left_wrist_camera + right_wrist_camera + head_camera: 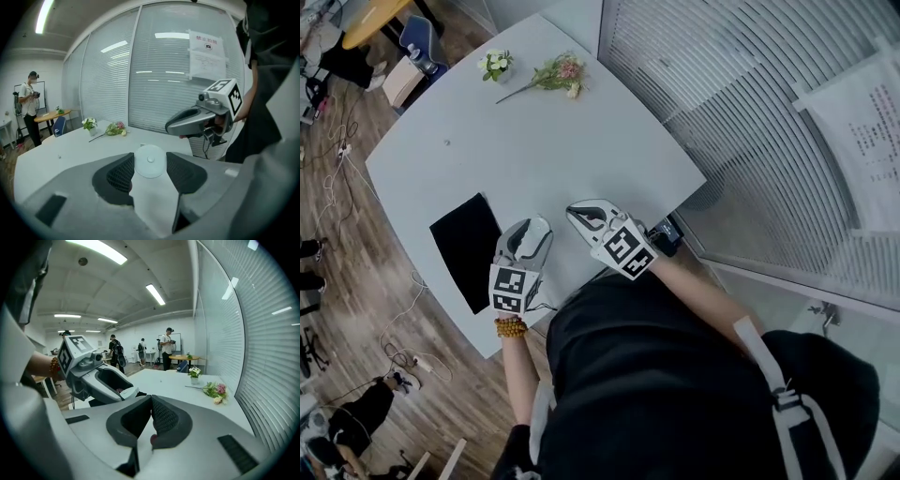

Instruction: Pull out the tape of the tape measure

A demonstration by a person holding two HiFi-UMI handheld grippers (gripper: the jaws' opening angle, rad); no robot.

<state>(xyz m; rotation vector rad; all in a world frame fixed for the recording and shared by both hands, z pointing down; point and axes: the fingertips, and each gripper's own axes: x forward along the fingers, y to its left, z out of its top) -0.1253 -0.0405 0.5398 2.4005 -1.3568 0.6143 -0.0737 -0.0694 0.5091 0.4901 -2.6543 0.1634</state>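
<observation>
Where the white table comes up to the person's dark-clothed body, two hand-held grippers hang side by side over its near edge, close together but apart.

- Left gripper: jaws wide, both pads clamped on the rim of the tape measure. This is a flat, round white disc with a small button at its centre, held clear of the tabletop.
- Right gripper: jaws pressed flat together, empty.
- Bead bracelet: on the wrist behind the left gripper.
- Black mat: flat on the table, just left of the left gripper.
- Small pot of white flowers and loose spray of pink flowers: at the table's far end, near each other.
- Glass wall with blinds: along the table's right side.
</observation>
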